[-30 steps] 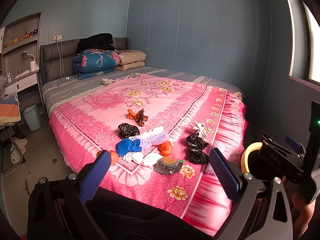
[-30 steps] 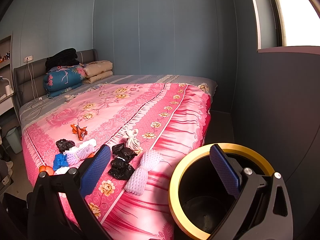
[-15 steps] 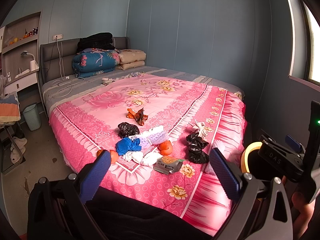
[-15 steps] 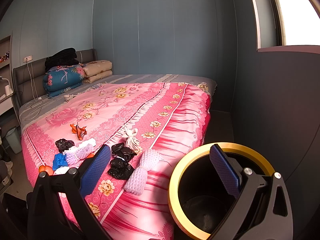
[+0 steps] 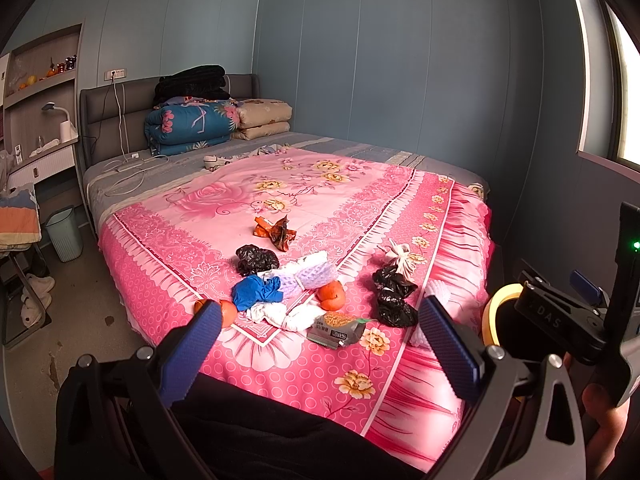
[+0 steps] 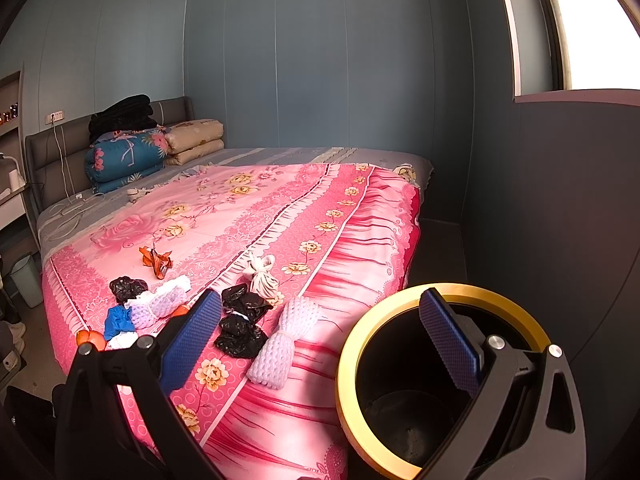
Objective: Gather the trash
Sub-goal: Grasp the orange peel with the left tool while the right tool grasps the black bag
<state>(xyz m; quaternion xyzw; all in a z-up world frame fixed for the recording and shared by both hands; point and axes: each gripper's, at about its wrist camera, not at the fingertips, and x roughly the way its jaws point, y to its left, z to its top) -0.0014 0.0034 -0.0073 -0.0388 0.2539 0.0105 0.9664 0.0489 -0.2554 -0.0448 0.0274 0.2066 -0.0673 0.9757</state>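
Trash lies scattered on the pink floral bedspread (image 5: pixel 224 204): an orange wrapper (image 5: pixel 276 230), black bags (image 5: pixel 394 296), a blue cloth (image 5: pixel 256 292), white foam netting (image 6: pixel 284 342), oranges (image 5: pixel 332 294) and a snack packet (image 5: pixel 336 330). A black bin with a yellow rim (image 6: pixel 400 380) stands at the bed's right side. My left gripper (image 5: pixel 320 354) hangs open above the bed's near edge, holding nothing. My right gripper (image 6: pixel 320 340) is open too, its right finger over the bin's mouth. The right gripper's body (image 5: pixel 560 320) shows in the left wrist view.
Folded quilts and pillows (image 5: pixel 216 124) are stacked at the grey headboard, with charging cables (image 5: pixel 128 168) beside them. A pale waste basket (image 5: pixel 64 232) and shelves stand left of the bed. A dark garment (image 5: pixel 240 432) lies under my left gripper.
Both views have barely shifted; the trash on the bed, the bin and both open grippers stay as they were.
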